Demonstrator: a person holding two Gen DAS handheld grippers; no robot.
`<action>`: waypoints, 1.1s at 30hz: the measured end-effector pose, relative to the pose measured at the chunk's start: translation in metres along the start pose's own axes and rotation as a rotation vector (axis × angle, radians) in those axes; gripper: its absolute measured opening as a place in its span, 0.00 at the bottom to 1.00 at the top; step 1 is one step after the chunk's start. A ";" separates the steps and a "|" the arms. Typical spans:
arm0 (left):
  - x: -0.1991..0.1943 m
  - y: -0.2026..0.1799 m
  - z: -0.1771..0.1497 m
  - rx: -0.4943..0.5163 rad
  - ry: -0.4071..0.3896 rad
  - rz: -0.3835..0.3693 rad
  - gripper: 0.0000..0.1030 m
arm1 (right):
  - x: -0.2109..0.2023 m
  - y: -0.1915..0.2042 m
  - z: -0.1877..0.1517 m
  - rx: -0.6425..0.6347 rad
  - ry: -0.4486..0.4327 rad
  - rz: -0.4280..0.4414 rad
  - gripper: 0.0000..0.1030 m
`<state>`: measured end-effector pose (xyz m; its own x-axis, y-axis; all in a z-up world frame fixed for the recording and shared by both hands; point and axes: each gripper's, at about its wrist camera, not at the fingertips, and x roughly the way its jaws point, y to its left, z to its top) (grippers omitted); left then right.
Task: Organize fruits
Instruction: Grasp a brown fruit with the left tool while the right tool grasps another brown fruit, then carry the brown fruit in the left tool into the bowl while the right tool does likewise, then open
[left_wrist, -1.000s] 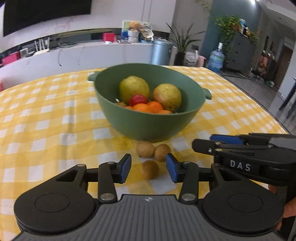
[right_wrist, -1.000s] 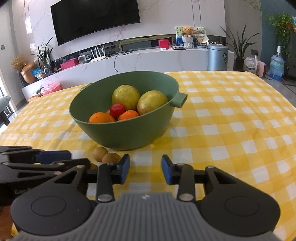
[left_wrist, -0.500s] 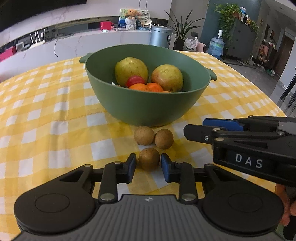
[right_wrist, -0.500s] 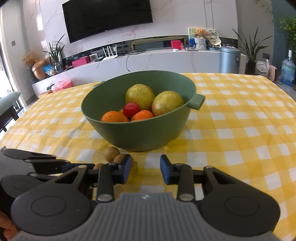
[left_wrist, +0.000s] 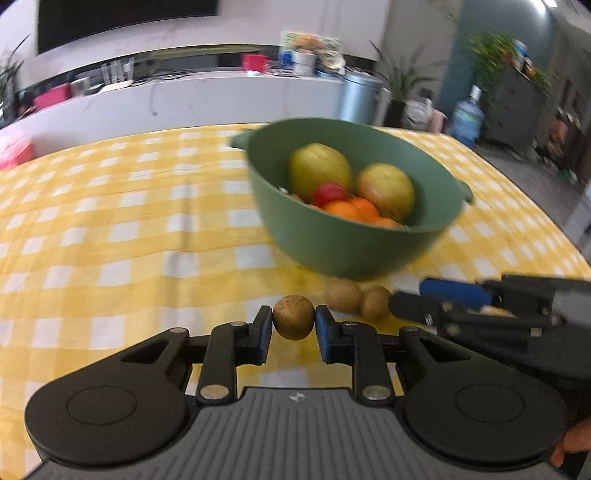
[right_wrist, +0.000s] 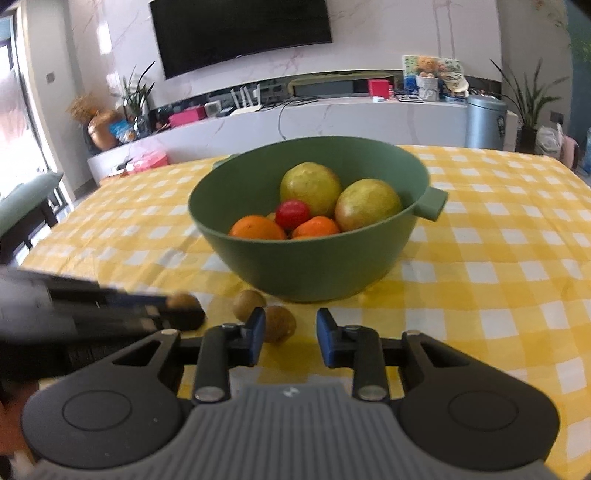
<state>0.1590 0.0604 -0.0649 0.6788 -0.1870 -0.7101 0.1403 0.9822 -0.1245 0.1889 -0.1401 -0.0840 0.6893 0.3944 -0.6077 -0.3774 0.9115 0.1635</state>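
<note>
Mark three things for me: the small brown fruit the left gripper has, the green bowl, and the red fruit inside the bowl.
small brown fruit (left_wrist: 293, 321), left wrist view, middle of its speckled skin between the pads.
green bowl (right_wrist: 310, 266), right wrist view, bare front of its outer wall.
red fruit (right_wrist: 291, 214), right wrist view, centre of its visible top.

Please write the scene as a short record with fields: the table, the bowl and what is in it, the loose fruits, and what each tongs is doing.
table: yellow-and-white checked cloth
bowl: green bowl, upright on the cloth
in bowl: two yellow-green fruits, a red fruit, oranges
loose fruits: two small brown fruits on the cloth in front of the bowl
left tongs: left tongs shut on a third brown fruit
right tongs: right tongs with nothing between the pads, pointing just right of the loose fruits
</note>
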 end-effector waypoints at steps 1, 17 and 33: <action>0.000 0.002 0.001 -0.012 -0.002 0.001 0.27 | 0.001 0.003 0.000 -0.018 -0.001 -0.004 0.27; 0.001 0.005 0.005 -0.051 0.008 0.011 0.27 | 0.026 0.021 -0.003 -0.136 0.046 -0.028 0.30; -0.011 0.005 0.010 -0.073 -0.030 -0.013 0.27 | 0.006 0.025 -0.003 -0.140 0.023 -0.028 0.23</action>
<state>0.1592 0.0671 -0.0510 0.6985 -0.1991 -0.6874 0.0974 0.9780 -0.1844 0.1814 -0.1149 -0.0863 0.6867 0.3650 -0.6286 -0.4422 0.8961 0.0374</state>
